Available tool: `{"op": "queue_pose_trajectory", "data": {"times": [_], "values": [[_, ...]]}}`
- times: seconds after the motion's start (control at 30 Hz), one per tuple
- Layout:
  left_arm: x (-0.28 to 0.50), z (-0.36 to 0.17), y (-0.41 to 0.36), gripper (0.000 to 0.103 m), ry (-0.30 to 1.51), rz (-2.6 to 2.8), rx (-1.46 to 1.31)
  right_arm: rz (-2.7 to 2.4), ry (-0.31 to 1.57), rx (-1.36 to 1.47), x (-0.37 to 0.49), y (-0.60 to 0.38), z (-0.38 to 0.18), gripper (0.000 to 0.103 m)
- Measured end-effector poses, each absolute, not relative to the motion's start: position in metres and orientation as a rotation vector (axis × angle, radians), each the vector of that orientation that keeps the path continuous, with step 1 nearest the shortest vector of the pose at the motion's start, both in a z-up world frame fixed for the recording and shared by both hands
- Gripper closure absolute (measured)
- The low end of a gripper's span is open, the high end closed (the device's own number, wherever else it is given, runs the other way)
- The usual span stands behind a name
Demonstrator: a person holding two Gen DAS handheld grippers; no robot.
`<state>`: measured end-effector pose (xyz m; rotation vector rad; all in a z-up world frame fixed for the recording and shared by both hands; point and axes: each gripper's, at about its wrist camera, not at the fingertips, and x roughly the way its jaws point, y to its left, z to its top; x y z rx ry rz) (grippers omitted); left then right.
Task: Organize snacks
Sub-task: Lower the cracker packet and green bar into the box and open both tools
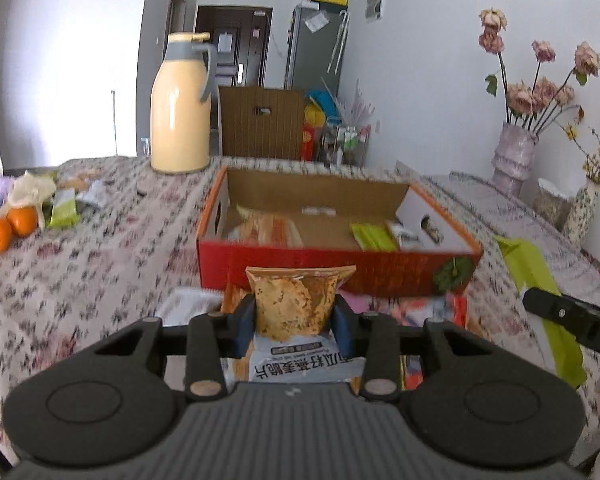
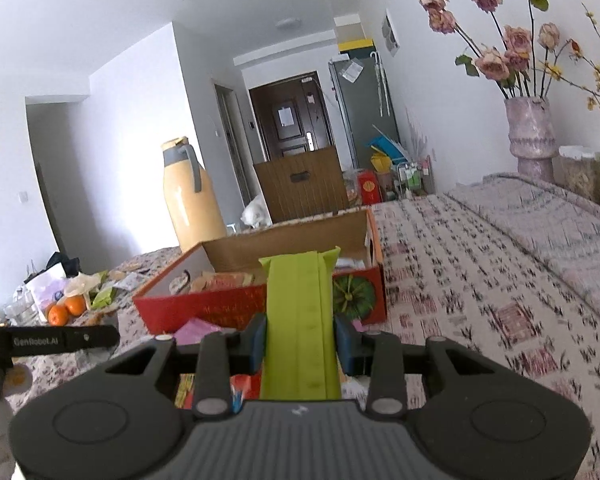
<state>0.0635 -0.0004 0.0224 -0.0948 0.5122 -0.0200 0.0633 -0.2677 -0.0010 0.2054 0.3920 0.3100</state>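
Left gripper [image 1: 295, 322] clamps a crisp packet [image 1: 296, 304]; right gripper [image 2: 300, 344] clamps a green pack [image 2: 300, 320]; "GenRobot.AI" marks one gripper's side.

Box [image 1: 332, 268] mid-table; jug [image 1: 180, 108] behind-left; oranges [image 1: 10, 226] far left; vases [image 1: 514, 156] right.

A long green snack packet [image 2: 300, 320] is clamped upright between the blue pads of the right gripper [image 2: 301, 342]. Just beyond it, an open red cardboard box [image 2: 228, 306] holding other packets is seen on the floral-clothed worktop [image 2: 480, 272]. Two oranges [image 2: 66, 310] lie at the left, and a yellow thermos jug [image 2: 190, 196] stands behind the box.
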Motion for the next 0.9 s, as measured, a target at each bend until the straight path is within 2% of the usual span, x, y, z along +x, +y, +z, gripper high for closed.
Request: {"op": "queue_pose_trajectory", "data": {"times": [0.5, 0.9], "values": [[0.141, 0.056, -0.013, 0.064, 0.427, -0.021, -0.063, 0.325, 0.316, 0.228, 0.149, -0.247, 0.032, 0.069], [0.211, 0.056, -0.008, 0.064, 0.425, 0.029, -0.062, 0.334, 0.345, 0.197, 0.234, -0.224, 0.034, 0.069]]}}
